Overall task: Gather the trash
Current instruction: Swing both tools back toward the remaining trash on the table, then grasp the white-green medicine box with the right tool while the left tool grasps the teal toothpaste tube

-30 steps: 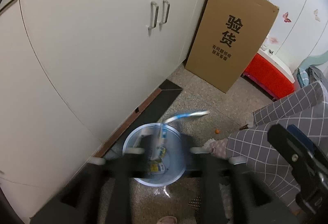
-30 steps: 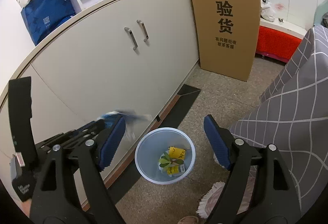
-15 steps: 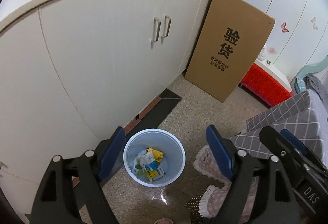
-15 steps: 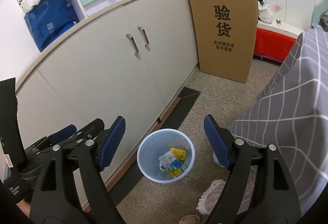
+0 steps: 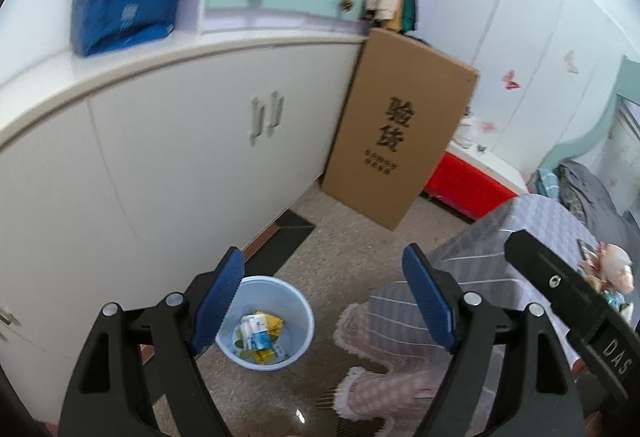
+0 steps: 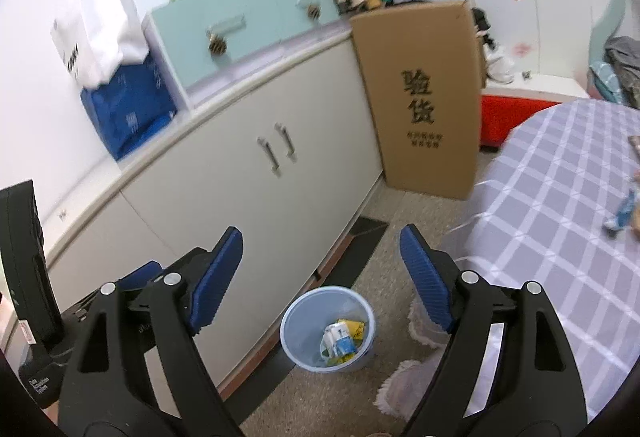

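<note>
A light blue waste bin (image 5: 299, 333) stands on the floor by the cabinet and holds several wrappers (image 5: 258, 331). It also shows in the right wrist view (image 6: 294, 337), with its wrappers (image 6: 340, 341). My left gripper (image 5: 324, 293) is open and empty, high above the bin. My right gripper (image 6: 322, 273) is open and empty, also high above it. A small blue wrapper (image 6: 624, 211) lies on the checked tablecloth (image 6: 560, 197) at the right.
A long white cabinet (image 5: 180, 157) runs along the left. A tall cardboard box (image 5: 396, 129) leans against its far end, with a red box (image 5: 468, 193) behind. Pink slippers (image 5: 384, 385) lie on the floor by the table. A figurine (image 5: 612, 277) sits on the table.
My left gripper opened and its blue wrapper dropped into the bin. Both grippers have since risen and tilted up, so the bin looks smaller and the table top shows.
</note>
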`<state>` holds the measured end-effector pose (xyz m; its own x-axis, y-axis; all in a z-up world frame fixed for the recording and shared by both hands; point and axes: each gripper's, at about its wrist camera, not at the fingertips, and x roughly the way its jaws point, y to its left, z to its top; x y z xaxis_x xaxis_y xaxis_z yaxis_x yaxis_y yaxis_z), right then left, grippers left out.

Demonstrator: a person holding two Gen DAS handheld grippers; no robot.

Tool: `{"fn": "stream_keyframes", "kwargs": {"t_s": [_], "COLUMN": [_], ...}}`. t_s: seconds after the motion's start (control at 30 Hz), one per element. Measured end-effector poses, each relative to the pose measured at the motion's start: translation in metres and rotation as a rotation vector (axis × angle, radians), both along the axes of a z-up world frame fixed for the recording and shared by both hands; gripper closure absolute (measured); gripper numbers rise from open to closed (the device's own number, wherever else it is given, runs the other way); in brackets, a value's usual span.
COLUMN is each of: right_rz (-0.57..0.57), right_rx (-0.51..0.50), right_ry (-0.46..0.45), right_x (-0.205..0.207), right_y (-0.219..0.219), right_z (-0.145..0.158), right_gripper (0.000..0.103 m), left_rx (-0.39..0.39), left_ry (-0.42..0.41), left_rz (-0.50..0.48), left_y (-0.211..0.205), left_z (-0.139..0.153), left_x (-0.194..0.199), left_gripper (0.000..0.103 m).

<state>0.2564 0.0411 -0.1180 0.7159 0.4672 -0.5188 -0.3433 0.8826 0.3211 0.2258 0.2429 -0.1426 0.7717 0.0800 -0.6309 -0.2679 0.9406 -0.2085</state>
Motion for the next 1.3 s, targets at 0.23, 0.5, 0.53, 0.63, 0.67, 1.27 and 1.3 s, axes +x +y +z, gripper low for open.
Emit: {"fn": "stream_keyframes", "kwargs": {"t_s": [0.23,0.5,0.53,0.63,0.67,1.27,1.3], "right_rz": [-0.130,-0.335,-0.359,-0.423,-0.448,-0.333,-0.345], "right_rx": [0.005,-0.029,-0.035,-0.054,-0.060,0.067,0.069], "right_ry": [-0.044,-0.030,-0.025,0.002,0.005,0.224,0.223], "right_x": [-0.023,-0.055,-0.058,-0.064,-0.068,-0.030,-0.030], "right_y": [-0.094,-0.229,-0.243,-0.287,-0.301,-0.391,-0.394], "right_z": [0.027,0.020,0.017,0.010,0.007,-0.050,-0.050], "right_gripper": [0.021,0.019,0.019,0.019,0.019,0.056,0.058], "left_rx": [0.029,0.076,0.087,0.132,0.142,0.219,0.219], "left_ry": [-0.010,0.033,0.042,0.056,0.061,0.140,0.140], "left_rz": [-0.121,-0.398,-0.439,-0.495,-0.509,-0.662,-0.666], "left_y": [-0.089,-0.231,-0.251,-0.291,-0.300,-0.413,-0.417], "left_z": [0.020,0.024,0.024,0.021,0.019,-0.002,-0.003], "left_x": [-0.002,0.007,0.008,0.011,0.012,0.050,0.053], "left_gripper": [0.021,0.021,0.021,0.021,0.021,0.021,0.021]}}
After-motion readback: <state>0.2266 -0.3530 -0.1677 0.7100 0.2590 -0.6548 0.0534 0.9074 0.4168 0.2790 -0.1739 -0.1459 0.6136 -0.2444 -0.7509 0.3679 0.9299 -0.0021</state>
